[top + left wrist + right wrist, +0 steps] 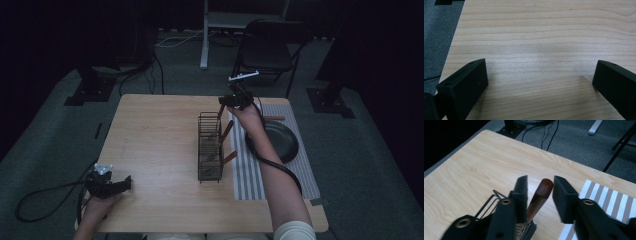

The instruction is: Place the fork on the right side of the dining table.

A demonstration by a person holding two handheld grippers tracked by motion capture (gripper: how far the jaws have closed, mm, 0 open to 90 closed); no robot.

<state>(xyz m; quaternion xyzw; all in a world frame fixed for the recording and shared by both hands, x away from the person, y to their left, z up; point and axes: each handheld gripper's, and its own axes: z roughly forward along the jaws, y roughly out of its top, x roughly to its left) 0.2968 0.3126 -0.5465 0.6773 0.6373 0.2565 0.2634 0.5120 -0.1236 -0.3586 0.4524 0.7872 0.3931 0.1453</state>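
The right gripper (539, 185), nearest the lens in its own view, has its black jaws apart around the reddish-brown wooden utensil handle (539, 195), neither pad clearly touching. Across the pale wooden table (155, 145) lies a grey-and-white striped mat (250, 175) with a dark round pan (282, 140); the black wire rack (210, 150) holds the handles. The left gripper (540, 77) rests wide apart, empty. The handle looks light, stiff, smooth; grip near its rounded tip.
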